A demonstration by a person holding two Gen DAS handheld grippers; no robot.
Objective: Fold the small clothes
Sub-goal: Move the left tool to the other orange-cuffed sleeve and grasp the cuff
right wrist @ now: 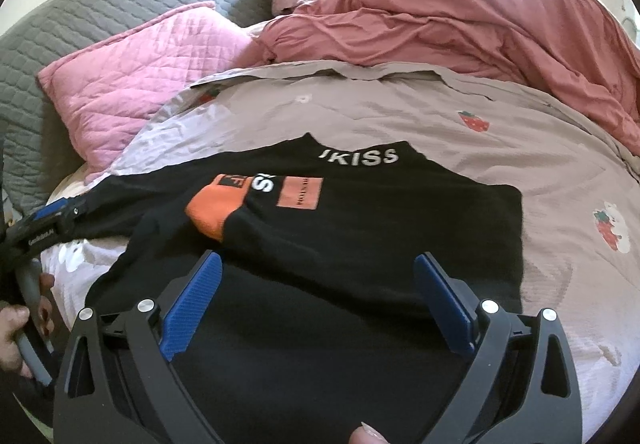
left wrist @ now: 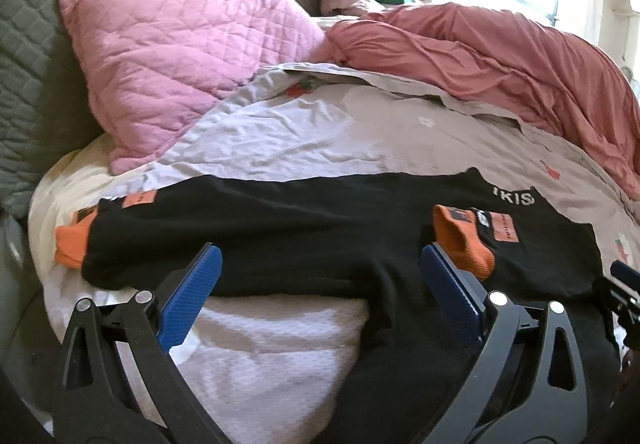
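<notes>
A black top [left wrist: 280,219] with white lettering and orange cuffs lies flat on the bed, also seen in the right wrist view [right wrist: 380,228]. One sleeve is folded in over the chest, its orange cuff [left wrist: 464,244] [right wrist: 216,211] resting on the body. The other sleeve stretches out to the left, ending in its cuff [left wrist: 72,244]. My left gripper [left wrist: 320,260] stands open over the near hem, holding nothing. Over the lower body of the top my right gripper [right wrist: 318,268] is open and empty too. Each gripper shows at the edge of the other's view.
The bed sheet [right wrist: 400,111] has a strawberry print. A pink quilted pillow [left wrist: 180,55] leans at the back left against a grey quilted headboard [left wrist: 40,43]. A rumpled red duvet [left wrist: 500,59] fills the back right. A hand [right wrist: 20,324] holds the left gripper's handle.
</notes>
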